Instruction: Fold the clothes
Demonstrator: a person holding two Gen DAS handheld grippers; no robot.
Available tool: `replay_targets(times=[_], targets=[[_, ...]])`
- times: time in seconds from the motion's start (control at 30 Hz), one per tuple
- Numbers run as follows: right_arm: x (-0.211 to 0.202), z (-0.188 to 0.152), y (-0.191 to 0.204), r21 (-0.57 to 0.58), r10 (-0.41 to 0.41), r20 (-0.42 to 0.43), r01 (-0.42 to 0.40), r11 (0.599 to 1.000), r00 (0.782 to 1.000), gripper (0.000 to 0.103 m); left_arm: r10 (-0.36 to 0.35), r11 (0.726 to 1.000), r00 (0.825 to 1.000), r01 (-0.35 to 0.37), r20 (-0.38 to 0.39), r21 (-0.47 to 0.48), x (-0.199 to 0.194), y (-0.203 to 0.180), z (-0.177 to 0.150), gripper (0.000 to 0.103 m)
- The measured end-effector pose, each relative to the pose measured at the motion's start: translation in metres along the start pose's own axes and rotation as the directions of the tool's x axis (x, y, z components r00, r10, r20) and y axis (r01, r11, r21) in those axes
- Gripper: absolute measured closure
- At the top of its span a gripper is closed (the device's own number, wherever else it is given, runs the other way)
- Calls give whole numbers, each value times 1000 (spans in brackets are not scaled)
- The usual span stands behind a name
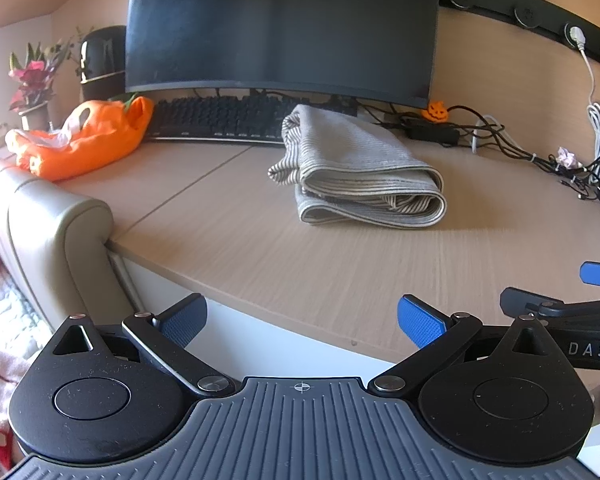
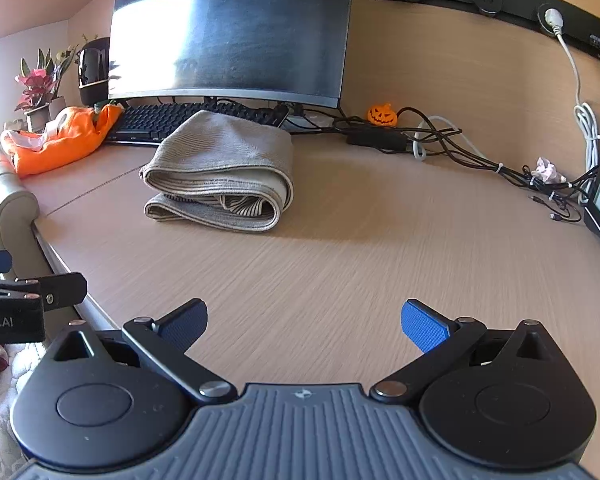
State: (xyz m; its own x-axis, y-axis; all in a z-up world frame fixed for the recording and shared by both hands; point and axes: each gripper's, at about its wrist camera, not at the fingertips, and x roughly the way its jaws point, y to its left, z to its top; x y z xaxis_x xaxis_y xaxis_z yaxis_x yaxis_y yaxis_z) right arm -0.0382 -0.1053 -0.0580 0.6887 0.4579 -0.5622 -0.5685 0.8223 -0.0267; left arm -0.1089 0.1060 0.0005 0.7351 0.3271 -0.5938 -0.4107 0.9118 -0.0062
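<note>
Holding each hand-held gripper, left (image 1: 302,322) and right (image 2: 304,326), spread wide with nothing in it, we see the striped cloth (image 1: 356,168) lying folded mid-table (image 2: 360,248), while the orange garment (image 1: 84,136) looks not yet folded.

I see dark monitor (image 2: 232,28) at 12 o'clock on wooden surface (image 2: 340,264), black keyboard (image 2: 152,120) beneath. Potted plant (image 2: 38,88) at 10 o'clock. Pumpkin figure (image 2: 382,115) at 1 o'clock, tangled cables (image 2: 460,148) beside it. Crumpled tissue (image 2: 546,170) at 2 o'clock.
</note>
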Motion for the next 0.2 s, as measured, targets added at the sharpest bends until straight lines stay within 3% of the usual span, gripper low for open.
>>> replay_targets(times=[0.2], targets=[[1,-2,0,-8,-7,-17,7,1000,1000,0,-15,1000,1000,15,-9,-3,6,2,-1,0]])
